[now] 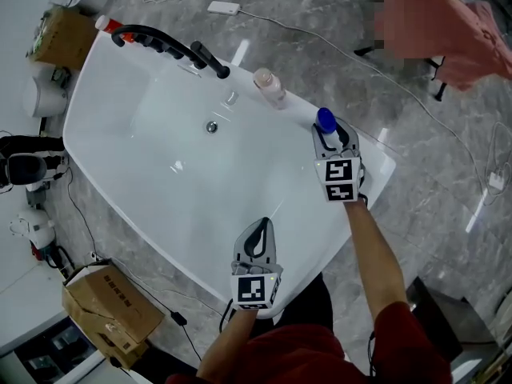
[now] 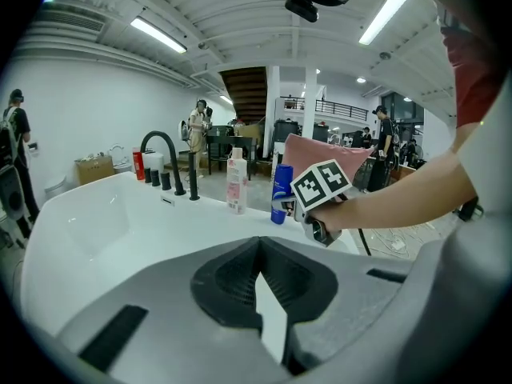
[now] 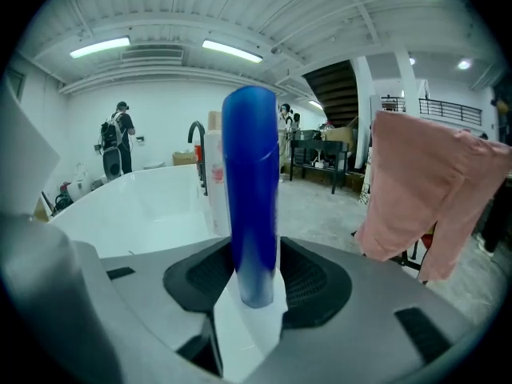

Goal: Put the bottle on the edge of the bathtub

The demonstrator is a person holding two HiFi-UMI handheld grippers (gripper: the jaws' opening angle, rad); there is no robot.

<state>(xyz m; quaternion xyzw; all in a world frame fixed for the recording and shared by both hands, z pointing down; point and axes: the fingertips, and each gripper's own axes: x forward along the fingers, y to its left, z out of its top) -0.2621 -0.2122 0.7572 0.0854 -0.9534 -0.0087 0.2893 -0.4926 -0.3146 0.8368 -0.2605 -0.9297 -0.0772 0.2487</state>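
Right gripper view: saw bottle (image 3: 250, 190) upright between parted jaws of right gripper (image 3: 252, 250), slim gap at one pad, base on tub (image 3: 136, 206) rim. Saw left gripper (image 2: 258, 250) pressed together, empty, over rim.

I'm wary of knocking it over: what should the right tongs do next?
Probably back the right tongs straight off: the blue bottle stands upright on the tub edge, and a sliver of gap shows beside one pad.
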